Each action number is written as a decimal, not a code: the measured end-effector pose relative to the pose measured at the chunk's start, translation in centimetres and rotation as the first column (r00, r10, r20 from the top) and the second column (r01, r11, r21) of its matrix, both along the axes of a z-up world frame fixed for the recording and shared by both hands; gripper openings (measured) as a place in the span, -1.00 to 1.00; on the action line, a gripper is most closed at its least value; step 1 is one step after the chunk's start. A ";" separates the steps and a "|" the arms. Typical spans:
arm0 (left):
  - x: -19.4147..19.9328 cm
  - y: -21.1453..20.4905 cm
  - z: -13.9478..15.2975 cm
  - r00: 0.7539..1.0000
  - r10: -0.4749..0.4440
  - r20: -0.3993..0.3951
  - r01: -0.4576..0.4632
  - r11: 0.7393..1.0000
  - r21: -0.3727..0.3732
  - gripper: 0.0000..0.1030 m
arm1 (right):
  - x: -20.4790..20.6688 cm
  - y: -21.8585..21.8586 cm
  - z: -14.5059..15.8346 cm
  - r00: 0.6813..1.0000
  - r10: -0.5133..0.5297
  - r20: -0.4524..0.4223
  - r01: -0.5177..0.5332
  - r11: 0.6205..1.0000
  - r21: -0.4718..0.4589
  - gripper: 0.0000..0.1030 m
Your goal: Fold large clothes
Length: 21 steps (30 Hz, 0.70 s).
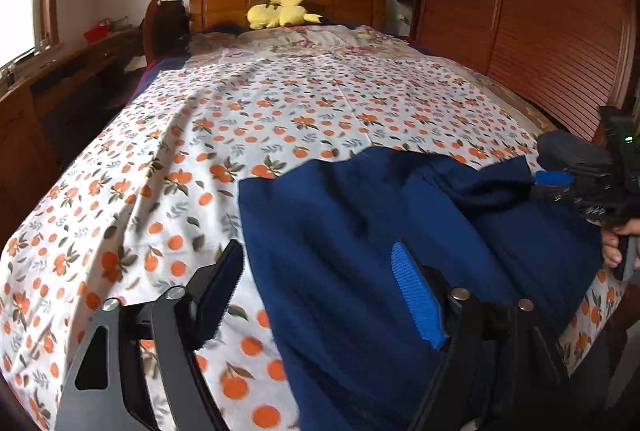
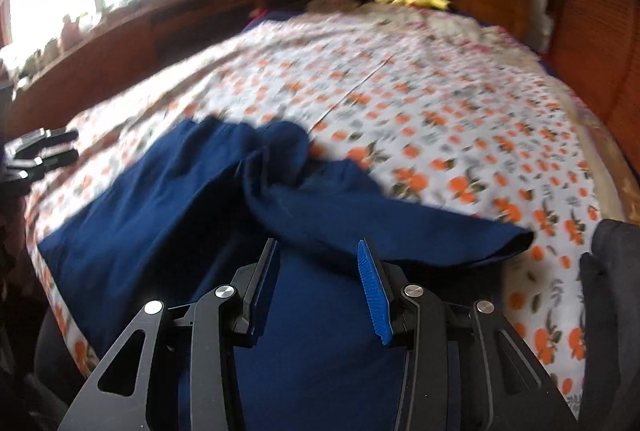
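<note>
Though navy blue cloth garment (image 2: pixel 192 199) lies on orange-print bed sheet (image 1: pixel 280 103), still rumpled: folding barely begun. Left claw (image 1: pixel 320 291) wide, empty; right claw (image 2: pixel 320 287) part-open, gripping nothing.

Bed (image 1: pixel 280 103): mine to work on, wooden headboard at 12 o'clock.
Cover (image 1: pixel 168 167): white sheet printed with oranges, rumpled.
Garment (image 1: pixel 360 231): navy, bunched, lying at 5 o'clock.
Plush (image 1: pixel 280 13): yellow, at 12 o'clock.
</note>
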<state>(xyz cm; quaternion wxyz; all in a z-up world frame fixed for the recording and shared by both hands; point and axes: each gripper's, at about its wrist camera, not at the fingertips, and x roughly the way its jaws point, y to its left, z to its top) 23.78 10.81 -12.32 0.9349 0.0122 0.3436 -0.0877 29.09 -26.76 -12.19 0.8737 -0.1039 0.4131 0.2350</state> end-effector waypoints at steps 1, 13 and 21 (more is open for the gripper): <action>-0.5 -0.3 0.0 1.000 -0.006 0.007 0.006 1.000 -0.004 0.73 | 0.3 0.3 -0.3 1.000 0.001 -0.002 -0.001 1.000 -0.015 -0.25; -3.2 -2.1 -0.6 0.999 -0.051 -0.004 0.050 0.998 -0.047 0.73 | 3.3 2.6 2.0 0.997 0.049 0.058 -0.045 0.997 -0.063 -0.21; -3.7 -2.6 -1.2 0.997 -0.071 -0.014 0.070 0.996 -0.058 0.73 | 4.2 4.7 -0.5 0.997 0.075 0.017 -0.070 0.976 -0.205 0.17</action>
